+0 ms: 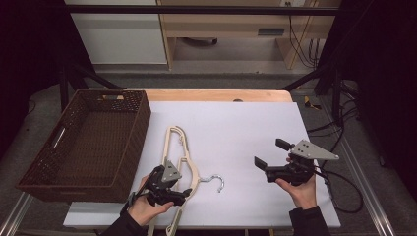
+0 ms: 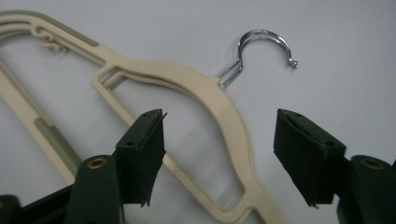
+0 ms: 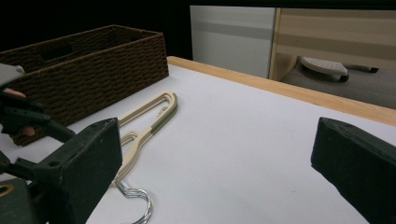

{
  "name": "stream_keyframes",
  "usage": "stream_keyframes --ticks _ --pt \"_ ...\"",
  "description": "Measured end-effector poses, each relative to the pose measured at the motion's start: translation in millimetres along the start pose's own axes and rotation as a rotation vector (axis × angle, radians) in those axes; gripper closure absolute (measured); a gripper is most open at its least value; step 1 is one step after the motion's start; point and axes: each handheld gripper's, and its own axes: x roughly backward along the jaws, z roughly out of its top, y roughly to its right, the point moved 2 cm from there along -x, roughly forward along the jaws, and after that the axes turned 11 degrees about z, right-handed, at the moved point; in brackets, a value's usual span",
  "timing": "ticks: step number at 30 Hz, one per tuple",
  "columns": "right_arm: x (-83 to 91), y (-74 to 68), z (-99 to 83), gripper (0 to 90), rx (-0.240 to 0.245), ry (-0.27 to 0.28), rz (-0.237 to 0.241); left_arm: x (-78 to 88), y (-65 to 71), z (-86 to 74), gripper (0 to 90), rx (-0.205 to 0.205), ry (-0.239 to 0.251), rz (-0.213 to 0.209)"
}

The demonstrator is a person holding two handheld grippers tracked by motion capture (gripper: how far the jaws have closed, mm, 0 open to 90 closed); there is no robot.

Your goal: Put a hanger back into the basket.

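Cream plastic hanger [image 1: 183,162] lying flat on the white table cover [image 1: 246,128], lower centre-left of the high view, running from mid-frame down to the bottom edge, chrome hook [image 1: 215,181] curling out to the right. Looks like two hangers stacked, judging by the doubled edges in the left gripper view. Shoulder of the hanger [image 2: 219,105] crossing that view diagonally, hook [image 2: 261,46] at upper centre.

Left gripper [image 2: 219,156] low over the hanger, jaws apart on either side of the cream shoulder near the neck, a clear gap on each side. Not seen pressing on the plastic; plastic sitting between them, nearer the left jaw. Same left gripper [image 1: 184,194] at lower left of centre in the high view, held in a hand [image 1: 147,204], right over the hanger's middle.

Right gripper [image 1: 270,155] right of centre in the high view, well apart from the hanger, raised off the cover, gripped by a hand [image 1: 300,189]. Jaws spread wide, nothing between them. Wide gap again in the right gripper view [image 3: 210,172], bare white cover beyond, hanger [image 3: 144,123] at left centre.

Dark woven basket [image 1: 88,142] at the left of the high view, just beside the hanger's upper end, nothing seen inside
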Motion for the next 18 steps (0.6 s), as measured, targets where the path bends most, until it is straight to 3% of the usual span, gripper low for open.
stream_keyframes --ticks 7,18 --pt "-4.5 -1.1 -2.1 3.4 0.004 -0.018 0.017 -18.5 5.1 -5.1 45.7 0.012 -0.060 -0.033" --pt "-22.7 -5.9 -8.8 6.1 0.010 -0.072 0.065 -31.0 11.7 -6.9 60.2 0.006 -0.135 -0.072"
